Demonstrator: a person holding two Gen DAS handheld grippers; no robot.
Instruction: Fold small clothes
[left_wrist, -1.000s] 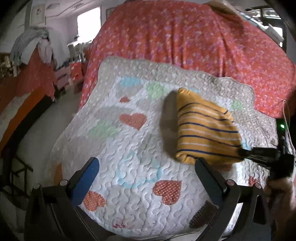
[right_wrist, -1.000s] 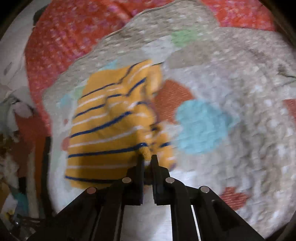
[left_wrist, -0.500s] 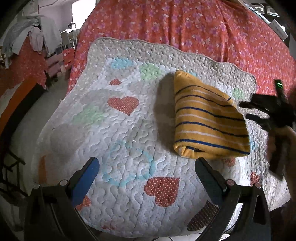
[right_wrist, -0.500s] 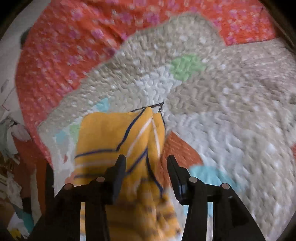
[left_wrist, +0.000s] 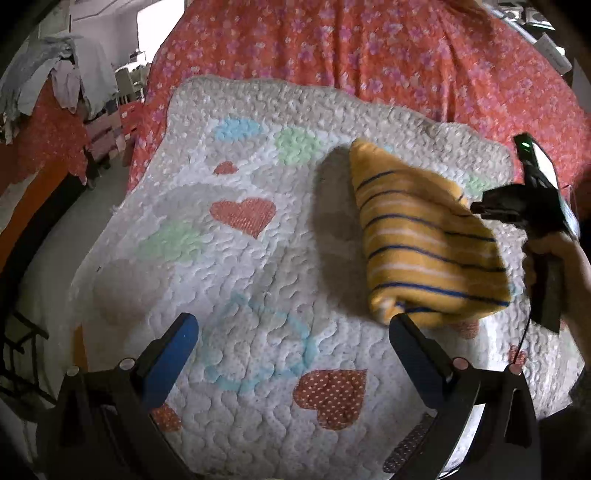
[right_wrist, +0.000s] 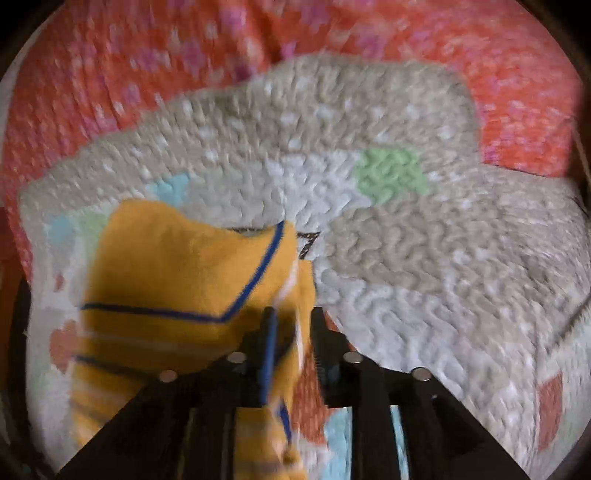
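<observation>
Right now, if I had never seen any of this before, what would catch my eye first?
Probably the yellow striped garment, folded and lifted off the right side of the heart-patterned quilt, casting a shadow there. The right gripper is shut on its edge, while the left gripper hangs open and empty over the quilt's near end. Behind both spreads a red floral bedsheet.

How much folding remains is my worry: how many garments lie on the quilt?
1: the yellow striped garment, on the quilt's right side, pinched by the right gripper. Others may be hidden.

Right wrist view motion-blurred; striped garment (right_wrist: 177, 295) hides right claw (right_wrist: 291, 325) grip.
</observation>
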